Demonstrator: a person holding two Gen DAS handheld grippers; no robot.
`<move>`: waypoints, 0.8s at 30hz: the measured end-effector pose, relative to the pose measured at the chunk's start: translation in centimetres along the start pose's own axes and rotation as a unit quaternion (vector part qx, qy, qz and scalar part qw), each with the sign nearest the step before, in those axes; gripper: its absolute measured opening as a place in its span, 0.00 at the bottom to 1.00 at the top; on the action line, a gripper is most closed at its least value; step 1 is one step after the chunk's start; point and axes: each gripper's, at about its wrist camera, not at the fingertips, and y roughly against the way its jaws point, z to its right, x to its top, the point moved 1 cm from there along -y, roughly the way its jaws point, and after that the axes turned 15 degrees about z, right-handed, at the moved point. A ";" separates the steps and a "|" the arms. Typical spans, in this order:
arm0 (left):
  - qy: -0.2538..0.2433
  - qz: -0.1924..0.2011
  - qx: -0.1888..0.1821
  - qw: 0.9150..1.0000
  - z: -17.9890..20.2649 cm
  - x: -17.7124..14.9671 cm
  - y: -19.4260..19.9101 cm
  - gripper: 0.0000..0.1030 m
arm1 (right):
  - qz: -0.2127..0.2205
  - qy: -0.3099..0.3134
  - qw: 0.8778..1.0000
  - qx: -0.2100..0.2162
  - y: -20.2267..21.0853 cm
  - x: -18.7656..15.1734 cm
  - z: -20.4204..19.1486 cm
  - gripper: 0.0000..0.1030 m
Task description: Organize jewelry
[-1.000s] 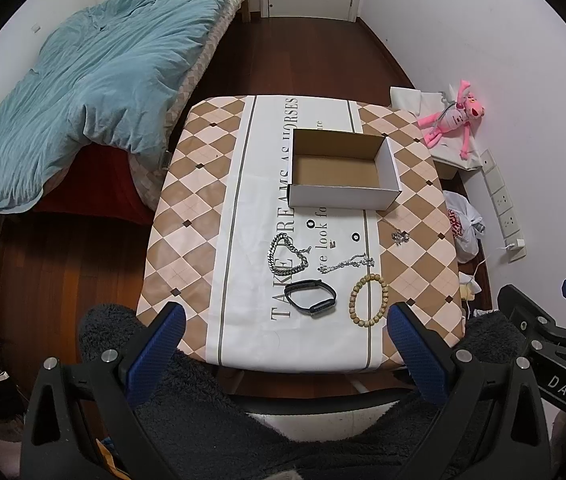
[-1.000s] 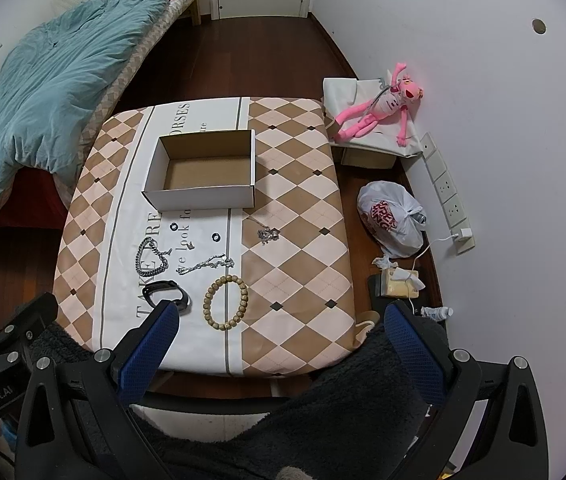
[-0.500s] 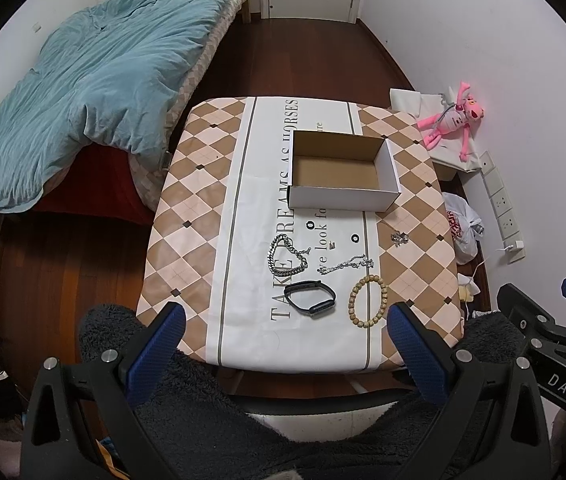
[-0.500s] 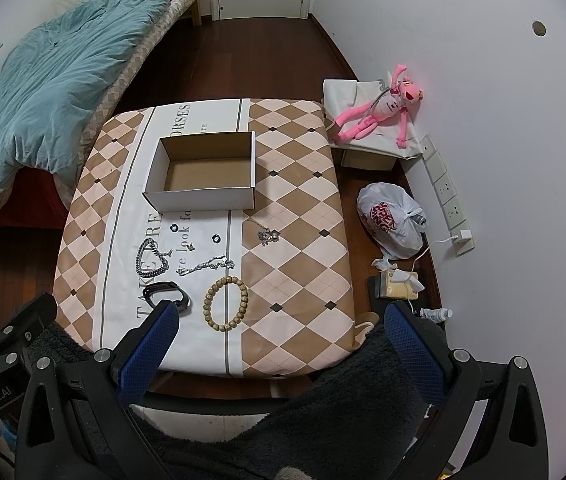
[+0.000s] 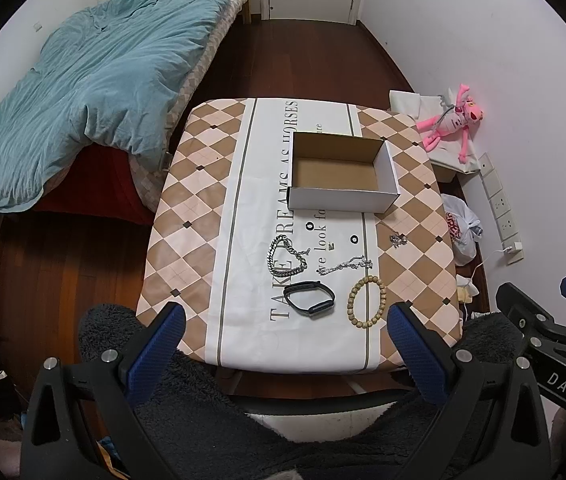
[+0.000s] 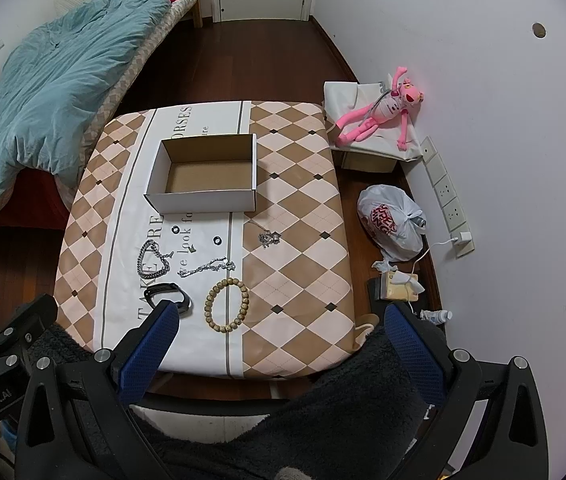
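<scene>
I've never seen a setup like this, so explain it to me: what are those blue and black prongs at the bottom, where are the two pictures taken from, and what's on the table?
The prongs are the fingers of two hand-held grippers; a person carries one in each hand, and a wide-angle camera on each looks forward between its fingers. One picture comes from the left gripper, the other from the right gripper. Both are open and hold nothing, above the near edge of the table.

On the patterned cloth sit an empty cardboard box and, nearer the person, loose jewelry: a heavy silver chain bracelet, a black wristband, a wooden bead bracelet, a thin silver chain, a small silver charm and two little dark rings.
</scene>
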 end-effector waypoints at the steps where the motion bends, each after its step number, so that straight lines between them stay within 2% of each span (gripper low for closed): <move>1: 0.000 0.001 0.000 1.000 0.1 0.1 0.1 1.00 | 0.001 0.001 1.000 0.000 0.7 1.5 0.3 1.00; 7: -0.004 0.008 0.003 1.000 0.3 0.8 0.0 1.00 | 0.002 -0.007 1.000 -0.003 0.2 2.1 0.5 1.00; 9: -0.007 0.013 0.009 1.000 0.3 1.3 -0.6 1.00 | -0.001 -0.018 1.000 -0.007 -1.2 2.0 0.9 1.00; 14: -0.018 0.017 0.036 0.999 -0.4 1.3 -4.9 1.00 | -0.023 -0.027 0.999 -0.017 -5.2 1.4 1.2 1.00; 18: -0.024 -0.003 0.047 0.999 -0.6 0.5 -8.7 1.00 | -0.066 -0.026 0.997 -0.019 -10.6 0.0 1.3 1.00; 20: -0.024 -0.025 0.048 0.998 -0.7 -0.3 -10.9 1.00 | -0.089 -0.029 0.996 -0.011 -13.2 -1.1 1.3 1.00; 23: -0.018 -0.052 0.055 0.997 -1.2 -1.8 -13.6 1.00 | -0.123 -0.028 0.992 -0.002 -17.2 -3.7 0.9 1.00; 24: -0.015 -0.060 0.053 0.997 -1.3 -2.2 -14.3 1.00 | -0.134 -0.028 0.991 -0.002 -18.2 -4.5 0.7 0.97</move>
